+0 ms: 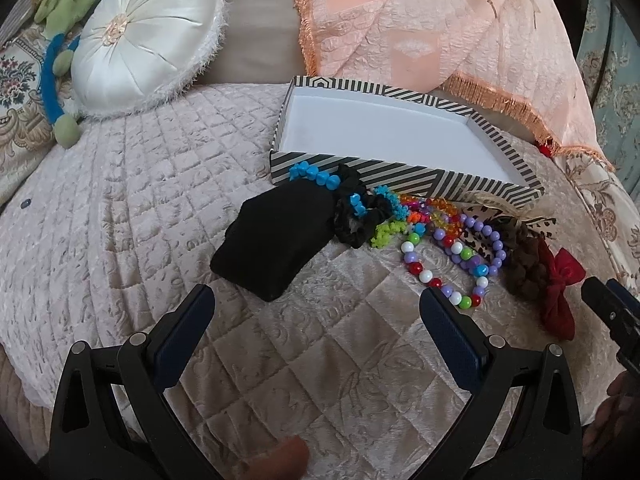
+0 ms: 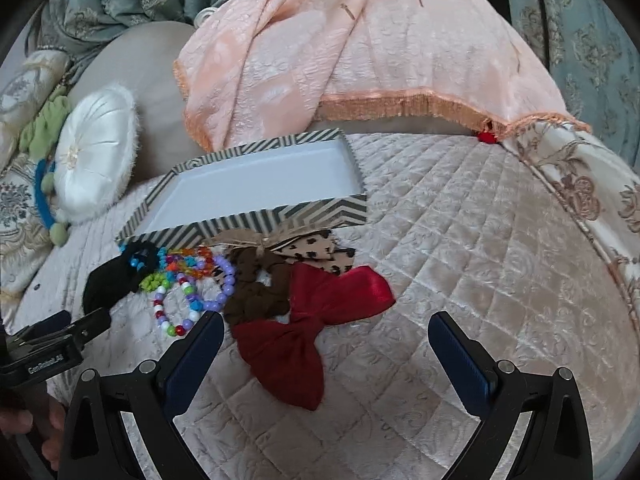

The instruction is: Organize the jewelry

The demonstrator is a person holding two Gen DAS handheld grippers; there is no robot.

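You can read one marking only: white lettering, apparently "GenRobot.AI", on the black body of the left gripper, seen from the right wrist.

Box: black-and-white striped walls, white inside. Before it: black pouch, multicoloured bead bracelets, brown scrunchie, red bow. Behind it: peach fringed throw.

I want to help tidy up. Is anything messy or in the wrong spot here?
Yes. The striped box is empty, while the bead bracelets, black scrunchie, brown scrunchie and red bow lie in a tangled heap on the quilt in front of it. Nothing looks broken.
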